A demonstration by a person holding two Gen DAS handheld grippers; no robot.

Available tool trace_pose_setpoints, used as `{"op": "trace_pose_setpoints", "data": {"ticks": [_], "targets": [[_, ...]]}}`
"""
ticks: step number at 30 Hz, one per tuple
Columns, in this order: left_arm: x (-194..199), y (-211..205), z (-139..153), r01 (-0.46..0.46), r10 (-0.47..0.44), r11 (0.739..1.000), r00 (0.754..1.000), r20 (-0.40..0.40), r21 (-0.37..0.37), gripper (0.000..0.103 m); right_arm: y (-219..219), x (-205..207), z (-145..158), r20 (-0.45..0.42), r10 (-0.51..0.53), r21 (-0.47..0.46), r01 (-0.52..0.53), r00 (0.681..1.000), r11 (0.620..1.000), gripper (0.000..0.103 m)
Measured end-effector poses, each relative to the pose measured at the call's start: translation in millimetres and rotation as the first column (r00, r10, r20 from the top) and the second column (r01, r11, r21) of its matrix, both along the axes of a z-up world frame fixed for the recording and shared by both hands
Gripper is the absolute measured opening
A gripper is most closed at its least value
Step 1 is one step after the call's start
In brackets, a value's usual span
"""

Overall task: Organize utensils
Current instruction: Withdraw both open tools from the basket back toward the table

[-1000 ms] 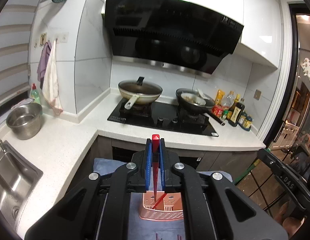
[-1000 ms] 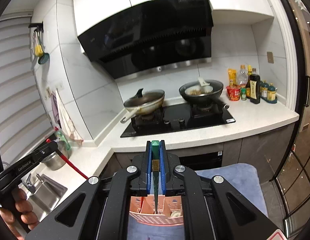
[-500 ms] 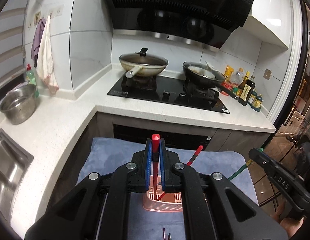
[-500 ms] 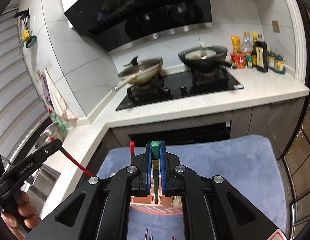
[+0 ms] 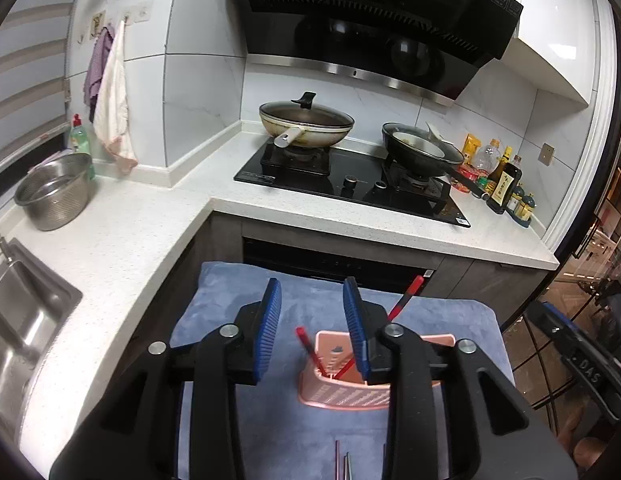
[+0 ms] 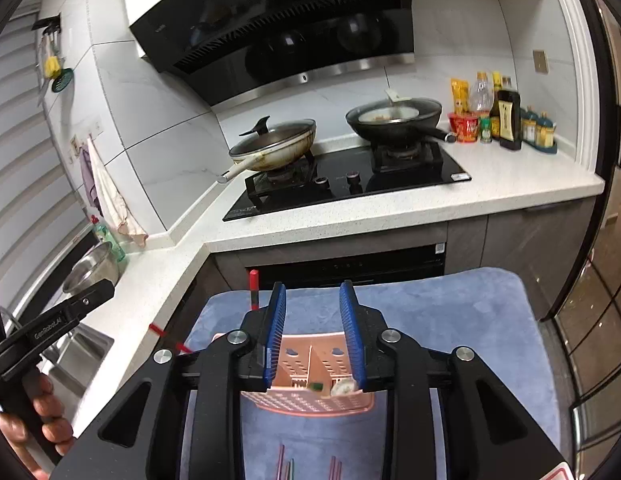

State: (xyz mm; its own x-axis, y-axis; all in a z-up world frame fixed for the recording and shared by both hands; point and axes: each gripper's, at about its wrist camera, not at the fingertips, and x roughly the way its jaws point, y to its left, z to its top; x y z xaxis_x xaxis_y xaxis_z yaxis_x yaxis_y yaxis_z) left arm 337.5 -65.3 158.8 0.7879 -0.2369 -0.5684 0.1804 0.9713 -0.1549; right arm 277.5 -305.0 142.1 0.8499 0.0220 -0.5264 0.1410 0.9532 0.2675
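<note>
Both claws gone from clamped to wide: left gripper point(image 5: 312, 330) empty, red chopstick point(image 5: 310, 350) dropped into pink basket point(image 5: 344, 396); right gripper point(image 6: 312, 332) empty, green one seemingly inside; more chopsticks point(image 6: 288, 466) on mat

Black left gripper point(image 5: 312, 332) frame, silver screws, ribbed blue-padded jaws.

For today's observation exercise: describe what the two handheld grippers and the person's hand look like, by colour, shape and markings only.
Both the left gripper and the right gripper have matte black angular linkage arms with silver round bolts and two flat fingers faced with ribbed blue pads. In the right wrist view, the left gripper's black body carries white lettering that looks like "GenRobot.AI", and a bare hand grips its handle; no sleeve shows.
</note>
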Motion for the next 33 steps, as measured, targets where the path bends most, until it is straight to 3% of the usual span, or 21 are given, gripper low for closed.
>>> {"op": "trace_pose_setpoints", "data": {"ticks": [3,9,24,33], "targets": [[-15.3,5.3,0.1,-0.002,0.002,1.0,1.0,0.006,0.017,0.036,4.7,-22.4,4.0,0.012,0.004,-0.016,-0.003,1.0,1.0,0.038],[-51.4,17.9,-13.0,-0.003,0.003,0.999,1.0,-0.01,0.036,0.042,15.1,-68.0,-11.2,-0.018,0.016,-0.037,-0.017,1.0,0.999,0.038],[-139.4,31.7,-99.7,0.019,-0.009,0.997,0.991,-0.136,0.073,0.042,50.7,-176.4,-99.1,-0.18,-0.001,-0.158,-0.028,0.984,0.987,0.039],[-174.2,42.1,-153.3,0.029,-0.014,0.998,0.968,-0.25,0.058,0.042,68.7,-218.6,-171.2,-0.32,0.025,-0.118,-0.066,0.947,0.991,0.039]]}}
